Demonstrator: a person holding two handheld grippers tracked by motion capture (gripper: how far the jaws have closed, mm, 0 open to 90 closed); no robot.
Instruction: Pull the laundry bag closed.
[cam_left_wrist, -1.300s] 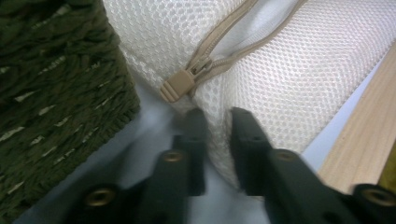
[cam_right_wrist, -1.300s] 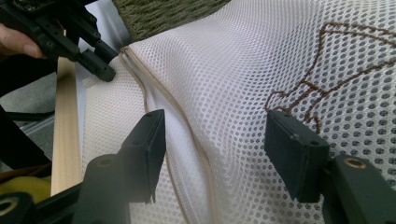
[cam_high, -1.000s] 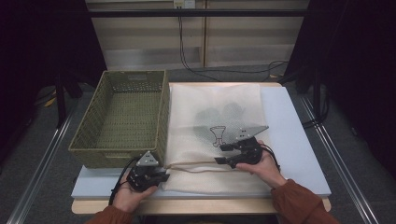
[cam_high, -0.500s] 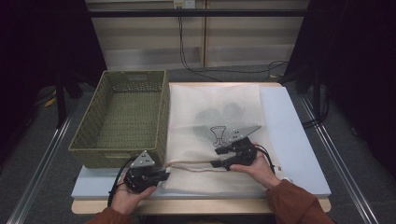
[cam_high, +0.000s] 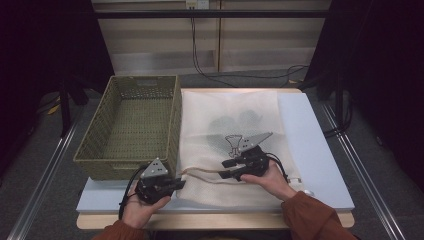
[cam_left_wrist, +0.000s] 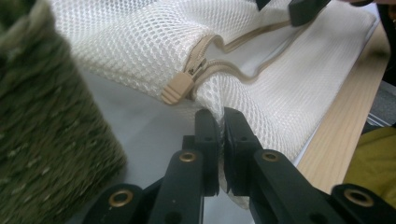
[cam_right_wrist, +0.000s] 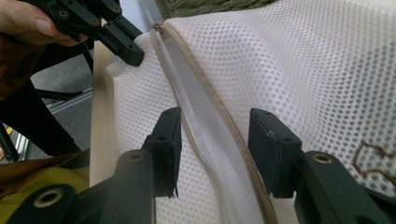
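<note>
I have the left gripper (cam_left_wrist: 221, 135) clamped tight on the corner of the white mesh laundry bag (cam_high: 235, 125), right beside the beige zipper pull (cam_left_wrist: 180, 86) that sits at the closed end of the zipper, with the bag lying flat on the pale blue mat (cam_high: 310, 145) next to the empty green basket (cam_high: 131, 125). My right gripper (cam_right_wrist: 214, 144) has just been closing, its jaws apart and straddling the unzipped opening (cam_right_wrist: 198, 116) without pinching it yet. By my reading the bag is unzipped and pinned; parting the opening and emptying the dark item inside (cam_high: 230, 127) remain.
</note>
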